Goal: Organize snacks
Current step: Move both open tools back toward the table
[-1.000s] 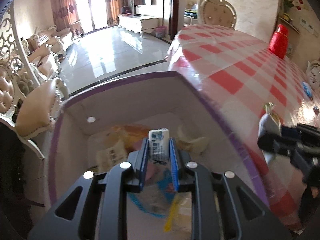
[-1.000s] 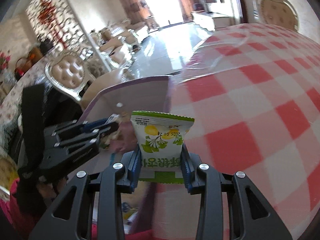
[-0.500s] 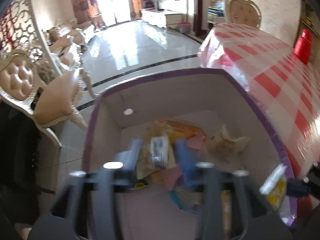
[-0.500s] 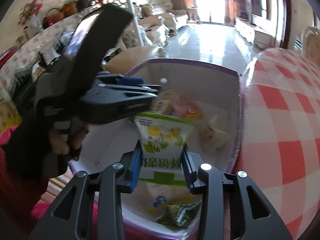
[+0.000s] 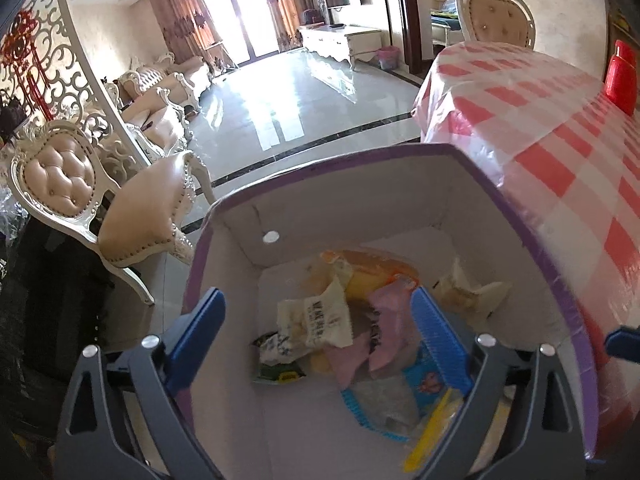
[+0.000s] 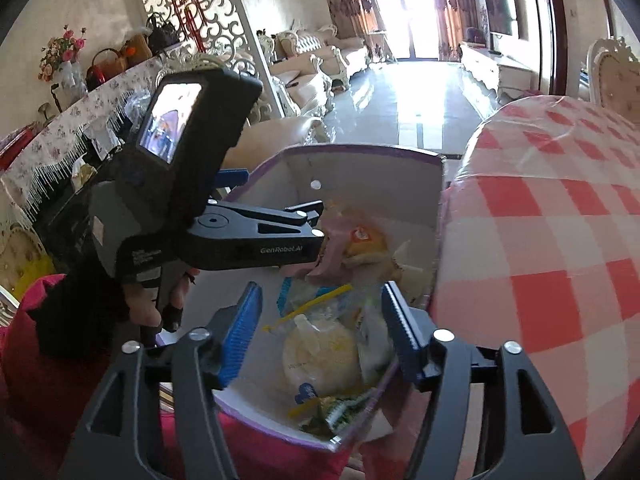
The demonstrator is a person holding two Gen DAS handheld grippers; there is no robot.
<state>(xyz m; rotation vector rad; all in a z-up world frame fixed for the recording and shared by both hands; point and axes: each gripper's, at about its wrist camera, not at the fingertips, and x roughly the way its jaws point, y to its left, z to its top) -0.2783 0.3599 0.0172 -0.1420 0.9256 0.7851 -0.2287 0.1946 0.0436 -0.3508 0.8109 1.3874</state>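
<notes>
A white box with a purple rim [image 5: 320, 160] stands beside the table and holds several snack packets, among them a white packet [image 5: 316, 320] and a pink one [image 5: 384, 320]. My left gripper [image 5: 320, 320] is open and empty above the box. My right gripper [image 6: 320, 320] is open and empty above the near end of the box [image 6: 360, 152], over a pale yellow packet [image 6: 320, 352] and a green packet [image 6: 340, 412]. The left gripper also shows in the right wrist view [image 6: 280, 208], to the left above the box.
A table with a red and white checked cloth [image 5: 560, 152] lies right of the box; it also shows in the right wrist view [image 6: 560, 240]. A red canister [image 5: 620, 76] stands on it. A cream chair [image 5: 100, 200] stands left of the box.
Both grippers have moved over the box and opened. The small white packet has left the left gripper and the green lemon packet has left the right gripper; both lie in the box.
</notes>
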